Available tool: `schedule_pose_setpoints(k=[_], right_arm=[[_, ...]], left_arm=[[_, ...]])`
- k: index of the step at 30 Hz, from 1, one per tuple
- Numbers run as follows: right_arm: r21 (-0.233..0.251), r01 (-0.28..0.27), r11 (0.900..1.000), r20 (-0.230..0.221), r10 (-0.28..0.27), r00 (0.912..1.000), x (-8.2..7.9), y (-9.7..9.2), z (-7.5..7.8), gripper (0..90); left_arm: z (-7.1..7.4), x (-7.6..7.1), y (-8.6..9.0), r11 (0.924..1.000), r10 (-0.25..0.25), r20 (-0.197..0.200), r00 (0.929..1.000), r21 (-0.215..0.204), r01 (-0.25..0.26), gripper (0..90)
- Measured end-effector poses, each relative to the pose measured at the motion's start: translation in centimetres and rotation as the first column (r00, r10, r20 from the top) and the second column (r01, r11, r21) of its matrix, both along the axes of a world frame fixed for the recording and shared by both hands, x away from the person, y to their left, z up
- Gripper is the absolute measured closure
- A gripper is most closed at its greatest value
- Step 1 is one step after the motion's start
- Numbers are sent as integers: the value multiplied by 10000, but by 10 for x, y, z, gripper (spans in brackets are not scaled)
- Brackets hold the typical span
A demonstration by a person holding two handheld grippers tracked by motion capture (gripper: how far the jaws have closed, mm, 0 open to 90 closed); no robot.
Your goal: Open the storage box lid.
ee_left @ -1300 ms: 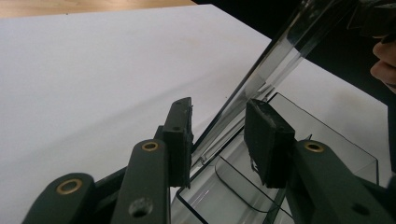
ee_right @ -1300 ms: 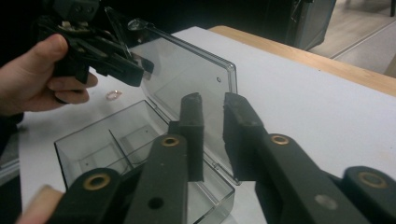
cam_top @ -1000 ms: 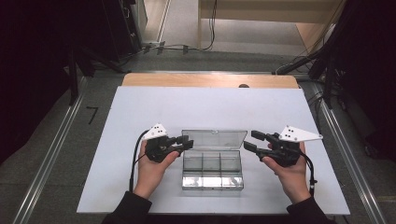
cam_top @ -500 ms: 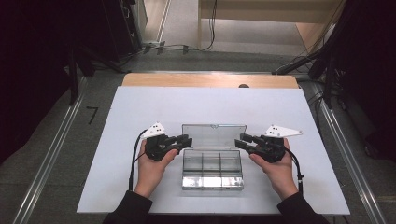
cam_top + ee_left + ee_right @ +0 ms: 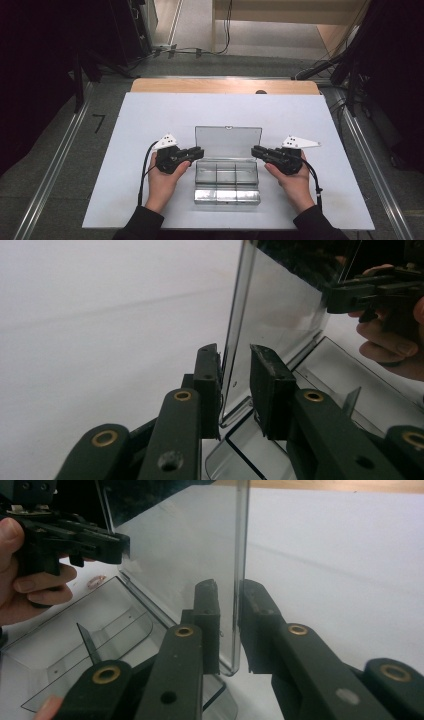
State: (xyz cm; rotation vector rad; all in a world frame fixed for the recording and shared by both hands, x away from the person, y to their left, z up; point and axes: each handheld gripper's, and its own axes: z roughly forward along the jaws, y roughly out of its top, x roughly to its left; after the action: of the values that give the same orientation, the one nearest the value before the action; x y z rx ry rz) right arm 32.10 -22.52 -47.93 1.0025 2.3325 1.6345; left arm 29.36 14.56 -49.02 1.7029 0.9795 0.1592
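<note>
Both grippers' jaws have just been closing on the clear box's (image 5: 227,175) upright lid (image 5: 228,141), mid-frame on the white table (image 5: 150,115). Left gripper (image 5: 235,385) has a small gap, not pinching yet; right gripper (image 5: 229,625) too. Vs earlier, right hand dropped in from the right, so prob about to swing the lid shut.

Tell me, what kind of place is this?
Probably a lab or workshop set up for recording. A white board lies on a wooden table, metal rails run along the grey floor, and cables trail behind.
</note>
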Motion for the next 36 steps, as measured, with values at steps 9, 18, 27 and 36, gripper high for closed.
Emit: schedule_pose_setpoints(k=[9,18,27,36], right_arm=[[257,147,9996,-294,-139,9995,1,7,-4,773],[364,222,9991,-396,-207,9990,3,10,-8,759],[425,337,9985,-509,-315,9982,5,11,-14,729],[457,442,9980,-723,-409,9965,7,13,-19,692]], left_arm=[[-1,-3,6,9996,190,-149,9997,-184,-193,756],[-4,-5,8,9990,340,-215,9992,-285,-346,764],[-7,-2,7,9978,499,-479,9976,-421,-519,749],[-10,0,5,9982,522,-503,9974,-280,-536,702]])
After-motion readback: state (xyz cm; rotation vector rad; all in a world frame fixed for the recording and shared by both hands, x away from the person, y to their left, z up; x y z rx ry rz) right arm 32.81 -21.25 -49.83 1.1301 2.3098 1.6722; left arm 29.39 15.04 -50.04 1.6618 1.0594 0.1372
